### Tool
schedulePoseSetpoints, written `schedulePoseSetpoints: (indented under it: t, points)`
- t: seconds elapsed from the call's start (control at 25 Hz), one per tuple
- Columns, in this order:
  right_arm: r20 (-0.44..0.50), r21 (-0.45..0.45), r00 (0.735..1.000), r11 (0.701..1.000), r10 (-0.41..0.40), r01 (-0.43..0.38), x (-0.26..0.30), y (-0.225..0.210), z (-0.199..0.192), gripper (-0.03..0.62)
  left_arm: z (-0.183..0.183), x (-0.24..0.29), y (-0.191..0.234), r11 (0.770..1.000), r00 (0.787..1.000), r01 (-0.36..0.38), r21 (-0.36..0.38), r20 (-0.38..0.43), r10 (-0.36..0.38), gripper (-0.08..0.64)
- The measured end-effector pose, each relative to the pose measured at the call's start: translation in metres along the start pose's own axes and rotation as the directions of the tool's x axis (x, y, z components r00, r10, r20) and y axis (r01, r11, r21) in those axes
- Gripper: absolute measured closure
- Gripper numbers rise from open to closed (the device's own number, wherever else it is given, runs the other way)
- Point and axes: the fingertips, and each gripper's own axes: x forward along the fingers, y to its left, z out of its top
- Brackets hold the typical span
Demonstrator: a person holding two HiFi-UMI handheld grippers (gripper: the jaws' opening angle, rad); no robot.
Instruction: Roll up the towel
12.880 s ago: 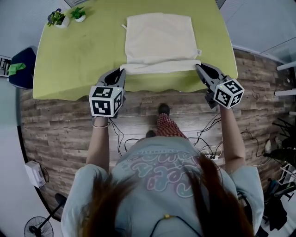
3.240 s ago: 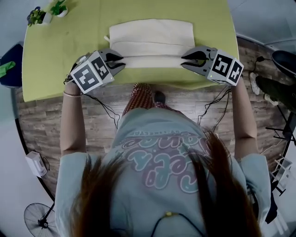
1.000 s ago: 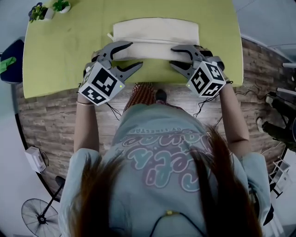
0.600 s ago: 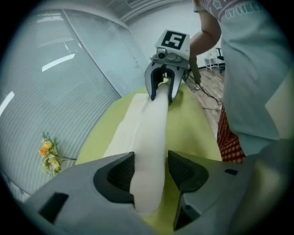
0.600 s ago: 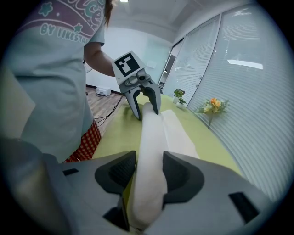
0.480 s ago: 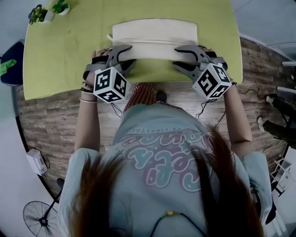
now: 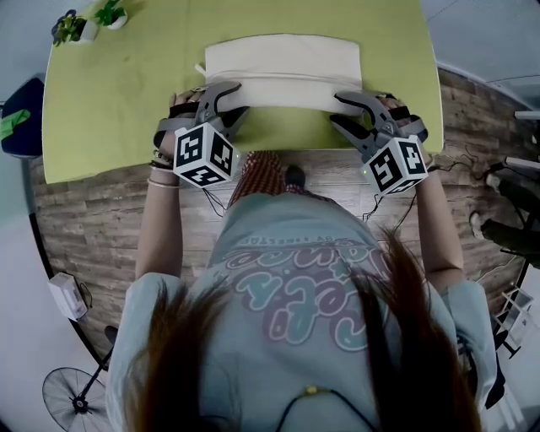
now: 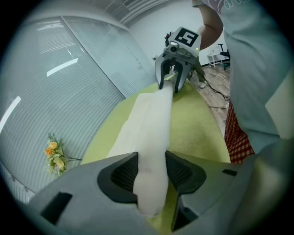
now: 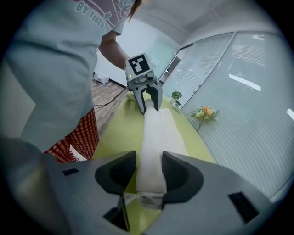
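A cream towel (image 7: 283,57) lies on the green table (image 7: 126,101), its near part wound into a roll (image 7: 287,94) along the front. My left gripper (image 7: 234,98) is at the roll's left end. In the left gripper view the left gripper (image 8: 150,157) has just been closing its jaws, and both pads (image 8: 123,173) now press on the roll (image 8: 154,137). My right gripper (image 7: 336,108) is at the roll's right end. In the right gripper view the right gripper (image 9: 149,156) is shut on the roll (image 9: 154,137). Each gripper view shows the other gripper at the roll's far end.
Two small potted plants (image 7: 84,21) stand at the table's far left corner. Orange flowers (image 8: 55,156) lie on the table beyond the towel. The table's front edge (image 7: 278,156) is just behind the grippers, with wood floor and cables (image 7: 384,211) below. A dark chair (image 7: 17,126) stands at the left.
The left gripper has rolled, sunk onto the roll's left end and narrowed its jaws around it. The right gripper has slid rightwards along the roll to its right end.
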Motion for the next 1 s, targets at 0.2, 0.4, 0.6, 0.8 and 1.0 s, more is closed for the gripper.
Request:
schedulePoseSetpoints:
  t: [0.2,0.4,0.6,0.8,1.0]
  points:
    - [-0.058,-0.038,0.995,0.996,-0.082,0.080,0.017,-0.007,-0.013,0.426,-0.004,0.000,0.002,0.999,0.999,-0.032,0.022,0.023,0.032,0.374]
    - [-0.044,-0.051,0.992,0.992,-0.118,0.116,0.015,-0.004,-0.014,0.483,-0.005,-0.002,-0.003,0.995,0.998,-0.064,0.070,0.013,0.063,0.442]
    - [-0.004,-0.039,0.994,0.993,-0.109,0.109,-0.001,0.012,-0.006,0.505,-0.002,-0.016,-0.019,0.998,0.998,-0.057,0.042,0.020,0.056,0.462]
    - [0.000,-0.009,0.999,0.999,-0.050,0.050,-0.014,0.032,-0.002,0.505,0.003,-0.032,-0.043,1.000,1.000,0.007,0.007,0.020,-0.007,0.462]
    - [-0.001,0.159,0.991,0.979,0.132,-0.130,-0.006,0.027,-0.003,0.502,-0.001,-0.028,-0.041,0.992,0.994,0.112,-0.059,0.007,-0.112,0.462]
